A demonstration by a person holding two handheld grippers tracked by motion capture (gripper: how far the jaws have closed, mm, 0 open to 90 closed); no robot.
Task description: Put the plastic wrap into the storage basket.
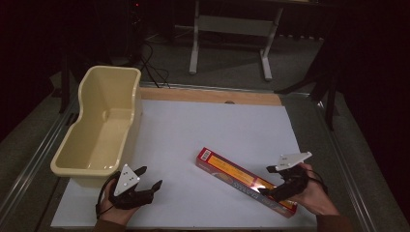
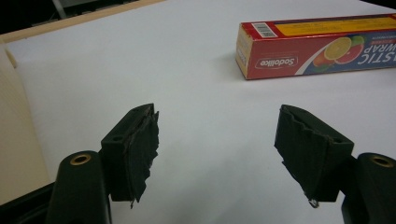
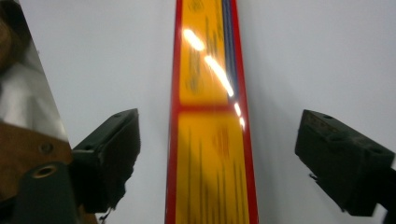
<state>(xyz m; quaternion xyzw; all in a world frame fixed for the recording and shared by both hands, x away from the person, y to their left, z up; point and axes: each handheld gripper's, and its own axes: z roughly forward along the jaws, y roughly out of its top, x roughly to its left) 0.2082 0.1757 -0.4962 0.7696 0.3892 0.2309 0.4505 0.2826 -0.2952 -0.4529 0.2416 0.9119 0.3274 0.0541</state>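
A long red and yellow plastic wrap box [image 1: 241,178] lies slantwise on the white board [image 1: 193,135], near its front right. My right gripper [image 1: 267,181] is over the box's near end, open, with one jaw on each side of it. In the right gripper view the box [image 3: 210,93] runs straight up between the spread jaws of that gripper [image 3: 217,140], and gaps show on both sides. My left gripper [image 1: 150,177] rests open at the front left, holding nothing. In the left gripper view that gripper [image 2: 217,135] points across bare board, and the box's end [image 2: 317,46] lies far off at the upper right.
A cream plastic tub [image 1: 104,121] stands empty along the board's left edge, and its wall [image 2: 14,140] runs close by the left gripper. A wooden strip [image 1: 208,95] borders the far side. Beyond it are a table frame [image 1: 232,24] and floor cables [image 1: 154,67].
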